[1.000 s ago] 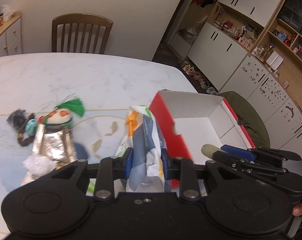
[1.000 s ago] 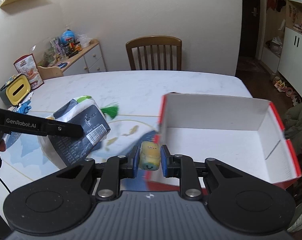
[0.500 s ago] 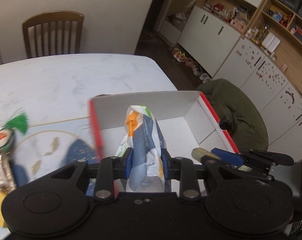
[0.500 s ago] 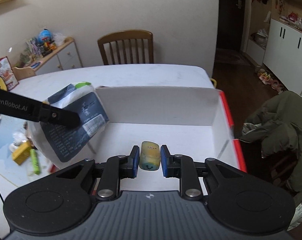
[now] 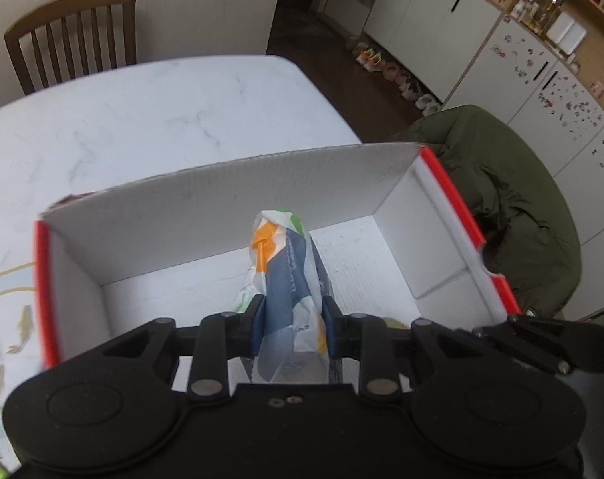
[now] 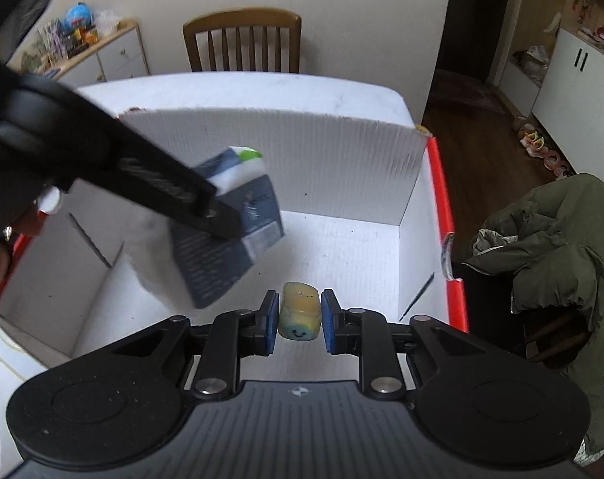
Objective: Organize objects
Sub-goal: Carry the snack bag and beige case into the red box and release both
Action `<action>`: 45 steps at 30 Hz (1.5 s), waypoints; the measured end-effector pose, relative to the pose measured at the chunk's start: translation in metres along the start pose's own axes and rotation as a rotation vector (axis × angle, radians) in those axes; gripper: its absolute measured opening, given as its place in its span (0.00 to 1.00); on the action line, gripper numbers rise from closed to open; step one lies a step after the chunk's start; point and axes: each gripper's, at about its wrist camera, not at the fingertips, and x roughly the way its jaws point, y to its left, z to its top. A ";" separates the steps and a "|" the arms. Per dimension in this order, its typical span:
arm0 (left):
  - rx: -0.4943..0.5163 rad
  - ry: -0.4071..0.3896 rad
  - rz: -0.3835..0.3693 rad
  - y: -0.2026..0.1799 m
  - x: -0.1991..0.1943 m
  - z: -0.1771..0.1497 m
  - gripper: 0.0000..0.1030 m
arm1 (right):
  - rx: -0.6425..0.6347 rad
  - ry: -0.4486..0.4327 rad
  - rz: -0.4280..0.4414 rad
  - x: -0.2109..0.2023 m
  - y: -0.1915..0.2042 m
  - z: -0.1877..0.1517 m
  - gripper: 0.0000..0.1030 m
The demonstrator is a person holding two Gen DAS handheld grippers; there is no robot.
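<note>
— What does the left gripper (image 5: 290, 321) have?

— A snack bag (image 5: 288, 279), printed blue, white, orange and green. The jaws are clamped on its lower part, and the bag stands up between them at the centre of the left wrist frame, over the white floor of the box (image 5: 222, 207).

— Which box?

— An open cardboard one, white inside with red edges (corrugated walls), filling the middle of both frames. It sits on the white marbled counter (image 5: 142, 111).

— And the right gripper (image 6: 300, 321)?

— Its jaws flank a small yellow block toy (image 6: 300, 311) with a smiling face on its bluish end. The pads look to be touching its sides, so it seems gripped, low inside the box at lower centre of the right wrist frame.

— Is the bag in that view too?

— Yes, at centre left, its dark back panel showing, blurred.

— Anything else around?

— A wooden chair (image 6: 242, 40) beyond the counter at upper centre, and an olive green jacket (image 6: 549, 247) at the right edge.
</note>
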 end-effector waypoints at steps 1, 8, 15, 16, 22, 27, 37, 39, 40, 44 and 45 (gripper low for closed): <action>-0.005 0.008 -0.002 0.001 0.006 0.001 0.26 | -0.004 0.007 0.004 0.004 0.000 0.003 0.21; -0.030 0.061 -0.018 0.002 0.036 0.004 0.26 | -0.046 0.065 0.025 0.024 0.001 0.004 0.21; -0.032 0.102 -0.015 0.004 0.049 0.006 0.27 | -0.060 0.140 0.055 0.036 0.001 0.003 0.21; -0.031 0.109 -0.011 0.004 0.051 0.006 0.29 | -0.064 0.144 0.056 0.036 0.001 0.004 0.21; -0.046 0.139 -0.007 0.005 0.056 0.005 0.35 | -0.040 0.183 0.077 0.042 -0.003 0.002 0.21; -0.076 0.139 -0.014 0.010 0.053 0.002 0.40 | -0.034 0.172 0.090 0.042 -0.005 0.004 0.21; -0.062 0.070 -0.001 0.015 0.023 -0.004 0.62 | 0.005 0.112 0.137 0.029 -0.012 0.008 0.21; -0.057 0.043 -0.004 0.016 0.013 -0.005 0.63 | 0.009 0.089 0.150 0.021 -0.013 0.008 0.21; -0.056 0.030 -0.007 0.017 0.007 -0.006 0.63 | 0.009 0.077 0.156 0.017 -0.013 0.009 0.21; -0.039 -0.031 -0.006 0.016 -0.016 -0.010 0.67 | 0.012 0.029 0.164 0.002 -0.011 0.010 0.21; -0.035 -0.046 -0.009 0.015 -0.021 -0.012 0.67 | 0.017 0.021 0.168 -0.002 -0.011 0.010 0.21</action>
